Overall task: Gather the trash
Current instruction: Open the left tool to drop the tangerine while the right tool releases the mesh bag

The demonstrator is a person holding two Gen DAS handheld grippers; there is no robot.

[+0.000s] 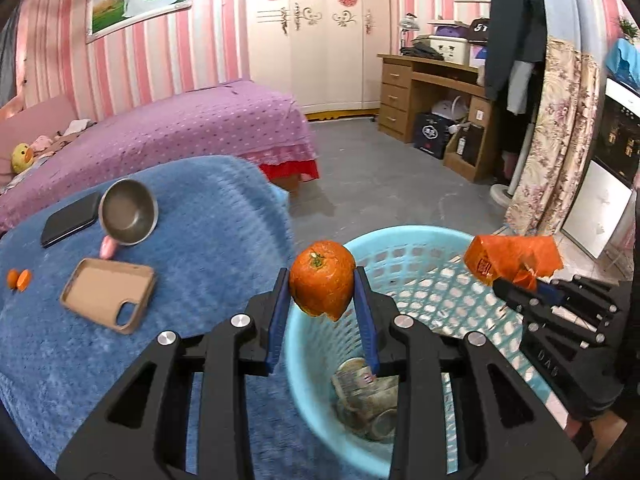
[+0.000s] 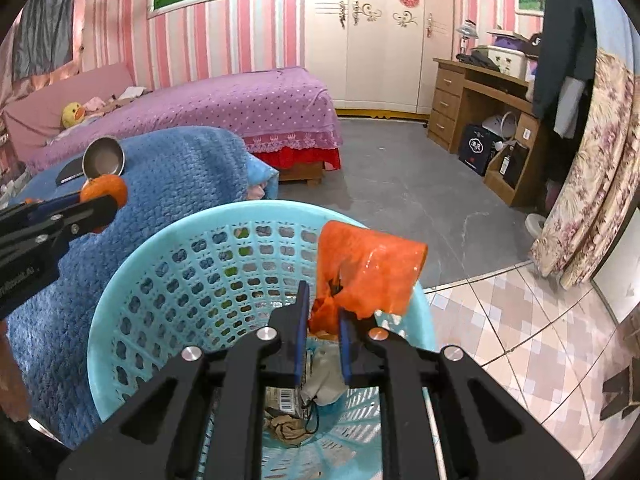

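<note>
left gripper (image 1: 322,288): clamped on orange peel (image 1: 322,282), held over the near rim of the bin
right gripper (image 2: 324,316): pinching orange wrapper (image 2: 370,270), already above the bin mouth
bin (image 1: 400,240): light-blue mesh basket, crumpled paper and packaging at bottom
next: right is better centred; left needs a nudge inward before release

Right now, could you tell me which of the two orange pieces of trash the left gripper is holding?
The left gripper holds the rounded orange peel, stem scar showing, over the blue basket rim. The crumpled orange wrapper is in the right gripper.
</note>
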